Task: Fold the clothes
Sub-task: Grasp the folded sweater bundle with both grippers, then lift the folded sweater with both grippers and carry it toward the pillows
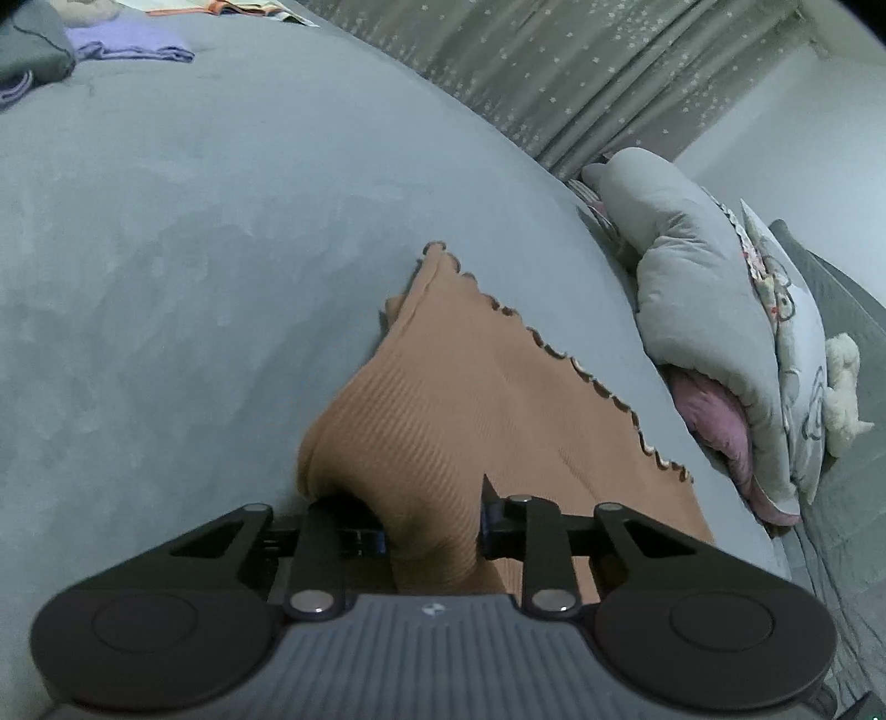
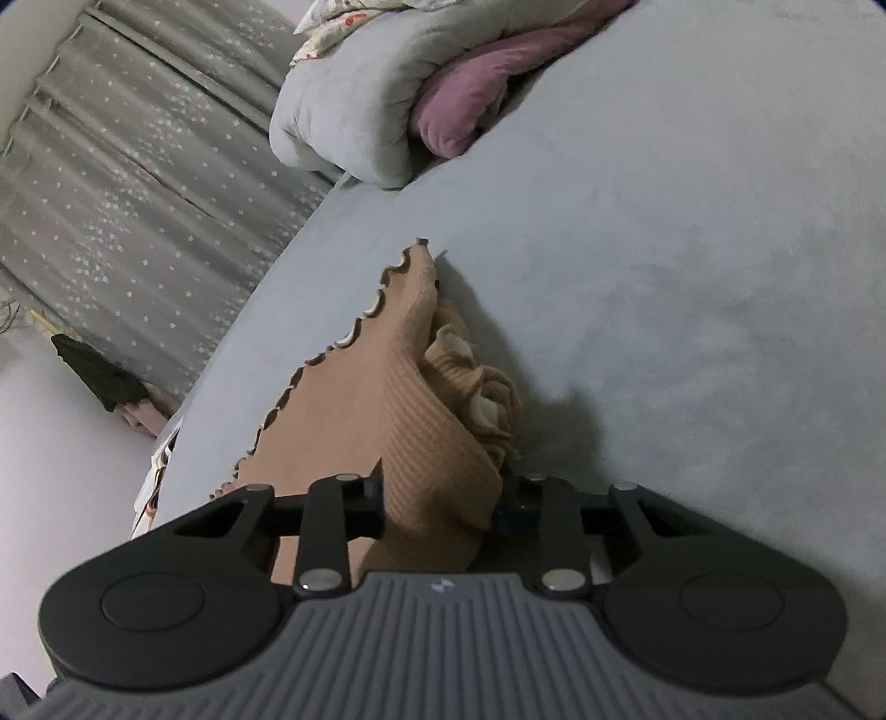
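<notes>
We see a tan ribbed garment (image 1: pixel 443 399) with a dark scalloped hem lying on the grey-blue bed (image 1: pixel 194 249), near the bed's edge on the curtain side. Both ends nearest us are bunched up and lifted off the sheet. Our left gripper (image 1: pixel 432 534) has its jaws clamped on one gathered fold of the garment; the cloth fills the gap between the pads. Our right gripper (image 2: pixel 440 512) has its jaws clamped on another gathered fold, with ruffled cloth (image 2: pixel 476 387) heaped just beyond it. From each grip the fabric runs forward to a pointed corner resting on the bed. Beyond the garment, a rolled grey quilt (image 1: pixel 703 310) with a pink lining lies near the pillows. Grey curtains with small stars (image 2: pixel 138 194) hang beside the bed. Far off on the bed, folded lilac clothing (image 1: pixel 127 41) sits beside a dark grey piece (image 1: pixel 30 50).
</notes>
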